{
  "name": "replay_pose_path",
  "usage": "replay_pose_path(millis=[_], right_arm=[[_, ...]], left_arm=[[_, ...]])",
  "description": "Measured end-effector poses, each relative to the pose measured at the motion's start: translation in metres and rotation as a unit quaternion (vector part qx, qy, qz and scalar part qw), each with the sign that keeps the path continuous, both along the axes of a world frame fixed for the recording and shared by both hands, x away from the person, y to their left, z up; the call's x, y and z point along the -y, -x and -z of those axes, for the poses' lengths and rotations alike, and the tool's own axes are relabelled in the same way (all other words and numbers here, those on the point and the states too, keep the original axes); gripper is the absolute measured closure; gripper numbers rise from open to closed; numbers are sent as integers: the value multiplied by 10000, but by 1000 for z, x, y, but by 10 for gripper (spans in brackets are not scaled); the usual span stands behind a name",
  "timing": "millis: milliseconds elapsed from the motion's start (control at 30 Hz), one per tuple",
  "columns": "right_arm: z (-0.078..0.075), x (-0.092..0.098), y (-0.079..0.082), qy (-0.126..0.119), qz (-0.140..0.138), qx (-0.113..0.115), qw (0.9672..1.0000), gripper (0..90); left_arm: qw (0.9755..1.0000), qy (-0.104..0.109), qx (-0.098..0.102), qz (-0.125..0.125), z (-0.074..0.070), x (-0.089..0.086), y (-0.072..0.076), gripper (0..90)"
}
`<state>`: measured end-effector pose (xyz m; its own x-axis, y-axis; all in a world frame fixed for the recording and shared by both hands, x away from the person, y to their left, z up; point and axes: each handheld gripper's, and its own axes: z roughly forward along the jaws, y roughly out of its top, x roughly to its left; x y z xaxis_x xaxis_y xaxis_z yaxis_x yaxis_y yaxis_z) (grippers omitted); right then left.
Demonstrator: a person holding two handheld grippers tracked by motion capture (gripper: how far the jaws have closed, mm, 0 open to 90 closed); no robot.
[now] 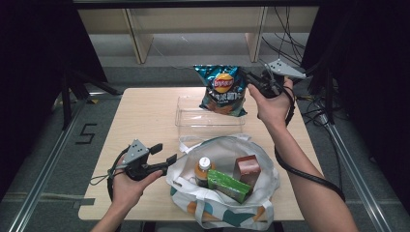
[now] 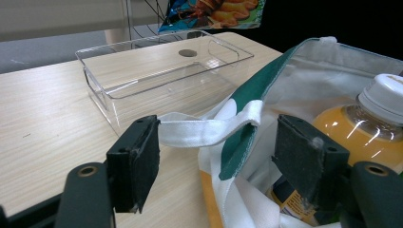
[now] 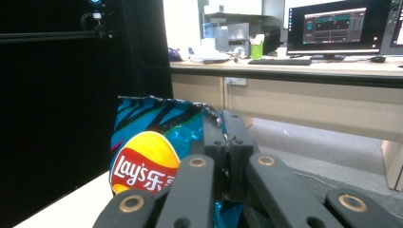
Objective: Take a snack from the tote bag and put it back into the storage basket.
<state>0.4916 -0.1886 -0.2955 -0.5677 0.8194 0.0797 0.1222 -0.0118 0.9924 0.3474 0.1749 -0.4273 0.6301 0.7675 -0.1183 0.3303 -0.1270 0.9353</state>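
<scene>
The chip bag (image 1: 223,90) is held in the air above the far edge of the clear tray (image 1: 209,119), pinched at its edge by the fully closed right gripper (image 1: 252,83). On the near side of the tray, the left gripper (image 1: 163,153) is held wide open at the tote bag (image 1: 227,181), its white handle (image 2: 209,130) lying unclamped between the jaws.

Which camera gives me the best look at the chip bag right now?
The high view: the whole chip bag hangs above the clear tray, pinched at its edge by the right gripper. The right gripper view shows its logo side up close; the left gripper view catches its bottom edge.
</scene>
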Motion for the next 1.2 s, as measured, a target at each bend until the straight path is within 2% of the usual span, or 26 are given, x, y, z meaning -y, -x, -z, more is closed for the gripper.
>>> replay_pose_path(millis=[67,167,233,300,333,367,467,533,600,700,733,800,833,1133,1200], right_arm=[[0,1,-3,71,1,10,10000,900],[0,-1,-5,-33,18,-5,10000,900],[0,-1,-7,-25,54,-37,10000,900],[1,-1,-9,-26,52,-45,10000,900],[1,-2,-9,-68,40,-63,9999,900],[1,-2,-10,-41,38,-58,10000,900],[2,-2,-13,-11,60,-19,10000,900],[2,-3,-14,-2,80,-77,9999,900],[3,-3,-16,11,59,-12,10000,900],[3,-4,-18,-15,94,-109,9999,900],[4,-3,-19,22,90,-55,9999,900],[4,-4,-19,-58,97,-167,9998,900],[5,-4,-21,-2,109,-104,9999,900],[6,-7,-26,-65,156,-162,9997,900],[6,-7,-27,8,112,-136,9998,900]], left_arm=[[10000,-2,2,1,0,0,0,316],[10000,3,-4,0,0,0,0,316],[9999,118,-101,-3,0,2,1,316],[9998,125,-122,24,0,2,1,316],[10000,8,1,-6,-1,0,-1,316],[9999,77,-85,12,-1,1,0,315],[10000,40,-38,4,-1,0,0,316],[10000,47,-42,8,-1,0,0,316],[10000,40,-34,2,-1,0,0,316],[10000,22,-21,4,-1,-1,-1,316],[10000,18,-17,3,-1,-1,-1,316],[10000,17,-10,2,-1,-1,-1,315],[10000,21,-14,4,-1,-1,-1,316],[10000,64,5,34,-1,-1,-1,316],[10000,31,-21,3,-1,-1,-1,315]])
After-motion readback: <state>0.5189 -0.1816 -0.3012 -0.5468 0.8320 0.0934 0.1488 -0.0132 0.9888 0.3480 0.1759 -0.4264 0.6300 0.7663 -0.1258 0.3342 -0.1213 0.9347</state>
